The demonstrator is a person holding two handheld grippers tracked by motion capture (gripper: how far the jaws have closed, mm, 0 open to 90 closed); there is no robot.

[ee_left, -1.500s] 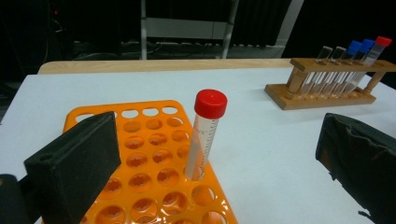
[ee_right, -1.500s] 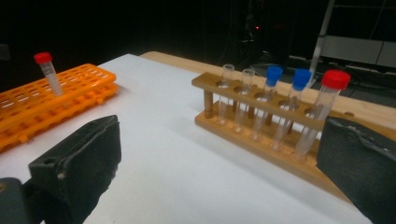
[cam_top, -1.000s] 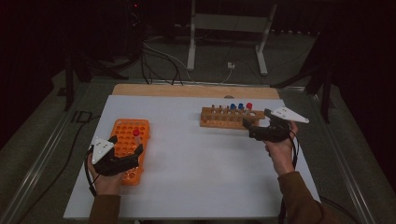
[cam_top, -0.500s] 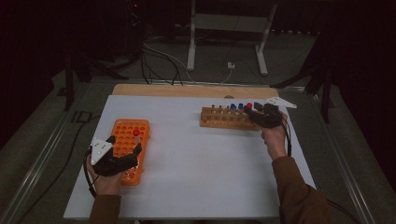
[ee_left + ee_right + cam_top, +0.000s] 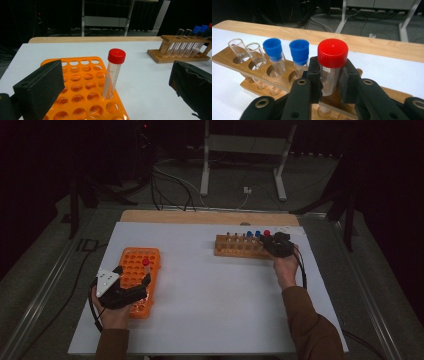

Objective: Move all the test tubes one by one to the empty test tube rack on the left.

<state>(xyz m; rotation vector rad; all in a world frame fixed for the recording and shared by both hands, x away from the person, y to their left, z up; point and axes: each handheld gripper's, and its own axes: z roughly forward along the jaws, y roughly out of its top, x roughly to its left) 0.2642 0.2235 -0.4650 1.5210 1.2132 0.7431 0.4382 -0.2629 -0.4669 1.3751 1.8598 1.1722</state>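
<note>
At the right end of the wooden rack [image 5: 235, 251] stands a red-capped tube [image 5: 332, 53] with my right gripper [image 5: 330, 77] shut on it just under the cap. Its jaws have just been closing, with that tube between them. Two blue-capped tubes [image 5: 299, 51] and two uncapped clear tubes [image 5: 237, 46] fill holes to its left. My left gripper [image 5: 134, 276] rests open over the near end of the orange rack [image 5: 131, 260]. A second red-capped tube [image 5: 113, 72] stands upright in that orange rack [image 5: 80, 87], ahead of the wide-apart jaws and untouched.
A white board [image 5: 210, 305] covers the table, with a wooden strip [image 5: 200, 217] along its far edge. Behind the table are a metal stand [image 5: 242, 150] and loose cables [image 5: 170, 180] on the floor. Both forearms come in from the near edge.
My right gripper has moved forward and down to the wooden rack's right end, and its jaws have closed on the red-capped tube. The left gripper has stayed put.
</note>
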